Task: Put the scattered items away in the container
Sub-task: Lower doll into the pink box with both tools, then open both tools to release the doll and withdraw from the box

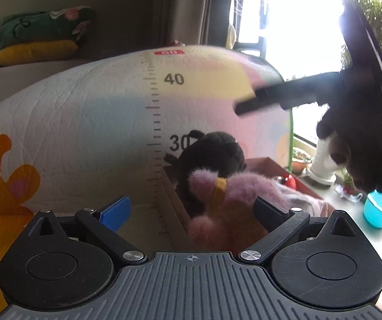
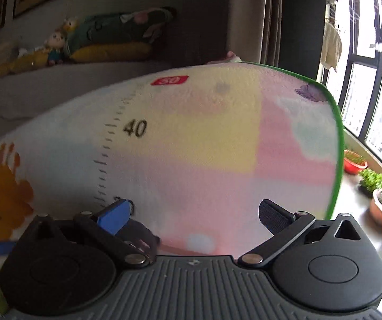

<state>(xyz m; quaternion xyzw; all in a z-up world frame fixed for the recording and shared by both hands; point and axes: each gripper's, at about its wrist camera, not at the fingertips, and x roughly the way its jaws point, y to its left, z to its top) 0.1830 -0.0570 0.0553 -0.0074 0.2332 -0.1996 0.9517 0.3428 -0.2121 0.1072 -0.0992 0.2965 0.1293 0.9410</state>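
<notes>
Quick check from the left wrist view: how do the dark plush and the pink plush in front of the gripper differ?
The dark plush toy is brown-black and sits farther back, rising higher. The pink plush toy is pale and fluffy with a yellow patch, lying nearer, between the open fingers of the left gripper. Both sit at the cardboard box.

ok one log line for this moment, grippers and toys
left gripper: open over pink plush toy | box: holds pink and dark plush toy | right gripper: open, empty, above play mat
</notes>
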